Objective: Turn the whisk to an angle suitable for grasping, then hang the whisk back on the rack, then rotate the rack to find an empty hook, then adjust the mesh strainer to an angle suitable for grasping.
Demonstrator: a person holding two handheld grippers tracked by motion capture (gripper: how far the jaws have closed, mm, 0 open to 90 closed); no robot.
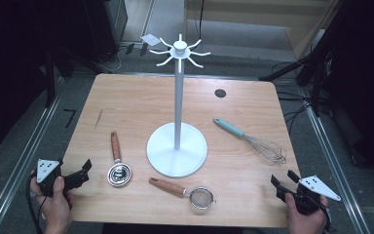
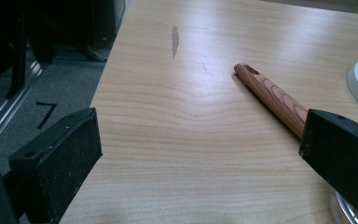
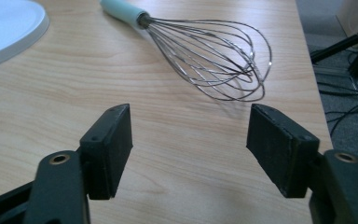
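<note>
Two grippers, both jaws apart, nothing held.
Left gripper [image 1: 85,168] near wooden-handled scoop [image 1: 117,161], handle pointing away; right gripper [image 1: 282,181] faces whisk [image 1: 253,140], lying diagonally.

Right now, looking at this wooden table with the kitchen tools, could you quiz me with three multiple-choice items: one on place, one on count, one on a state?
1. Where does the white hook stand sit?
A. mid-table
B. left edge
C. floor

2. How many wooden-handled utensils lie flat?
A. one
B. two
C. four

3. How do the right gripper's jaws stand?
A. clamping the whisk
B. apart, empty
C. pressed together

A: its round base rests mid-table.
B: the wooden-handled scoop and wooden-handled mesh strainer.
B: bare table shows between them; the teal-handled wire whisk lies beyond.
</note>
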